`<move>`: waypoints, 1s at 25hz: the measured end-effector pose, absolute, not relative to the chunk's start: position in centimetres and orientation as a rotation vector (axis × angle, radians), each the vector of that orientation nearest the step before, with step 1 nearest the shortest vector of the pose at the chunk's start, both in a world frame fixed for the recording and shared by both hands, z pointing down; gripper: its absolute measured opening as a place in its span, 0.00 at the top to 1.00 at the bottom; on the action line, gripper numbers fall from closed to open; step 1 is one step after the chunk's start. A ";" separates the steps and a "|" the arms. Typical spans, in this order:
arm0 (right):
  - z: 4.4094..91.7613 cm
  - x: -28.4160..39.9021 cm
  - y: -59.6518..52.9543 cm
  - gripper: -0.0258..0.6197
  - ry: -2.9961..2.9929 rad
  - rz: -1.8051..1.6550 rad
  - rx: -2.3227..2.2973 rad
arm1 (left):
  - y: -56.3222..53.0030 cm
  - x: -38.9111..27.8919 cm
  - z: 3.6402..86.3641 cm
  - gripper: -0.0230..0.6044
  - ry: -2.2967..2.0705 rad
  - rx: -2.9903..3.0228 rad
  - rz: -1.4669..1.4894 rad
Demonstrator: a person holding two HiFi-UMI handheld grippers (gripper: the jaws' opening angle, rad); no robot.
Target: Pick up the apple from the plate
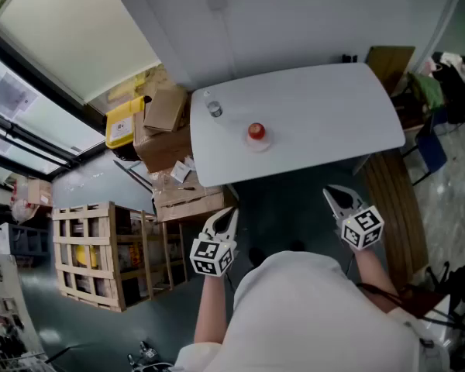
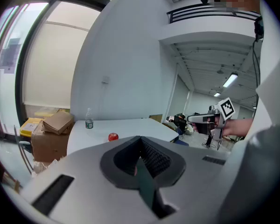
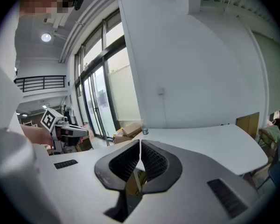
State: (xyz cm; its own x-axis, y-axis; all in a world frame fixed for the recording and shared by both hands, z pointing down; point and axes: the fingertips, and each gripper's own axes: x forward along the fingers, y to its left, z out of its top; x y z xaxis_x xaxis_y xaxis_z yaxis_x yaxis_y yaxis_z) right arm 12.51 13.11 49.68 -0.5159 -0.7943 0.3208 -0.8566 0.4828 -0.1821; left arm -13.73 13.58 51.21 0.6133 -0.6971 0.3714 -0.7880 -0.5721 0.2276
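A red apple (image 1: pixel 256 131) sits on a small white plate (image 1: pixel 258 142) near the middle of the white table (image 1: pixel 333 122); the left gripper view shows the apple (image 2: pixel 113 136) far ahead on the tabletop. Both grippers hang short of the table's near edge, apart from the apple. My left gripper (image 1: pixel 231 211) is shut with nothing between its jaws, and its own view shows the jaws (image 2: pixel 140 141) pressed together. My right gripper (image 1: pixel 331 193) is also shut and empty, its jaw tips meeting (image 3: pixel 139 143) in its own view.
A clear water bottle (image 1: pixel 214 108) stands at the table's far left corner. Cardboard boxes (image 1: pixel 165 122) and a yellow bin (image 1: pixel 124 122) are piled left of the table, a wooden crate (image 1: pixel 89 254) nearer me. A wooden board (image 1: pixel 395 200) and a blue chair (image 1: pixel 434 149) lie to the right.
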 end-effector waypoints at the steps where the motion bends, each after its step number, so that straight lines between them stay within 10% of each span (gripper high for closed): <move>1: 49.6 12.4 13.1 0.90 -2.535 0.476 1.429 | 13.6 -13.8 51.2 0.96 -1.187 2.473 0.341; 25: 50.3 13.8 14.2 0.90 -2.598 0.578 1.385 | 15.2 -12.3 51.7 0.96 -1.231 2.427 0.341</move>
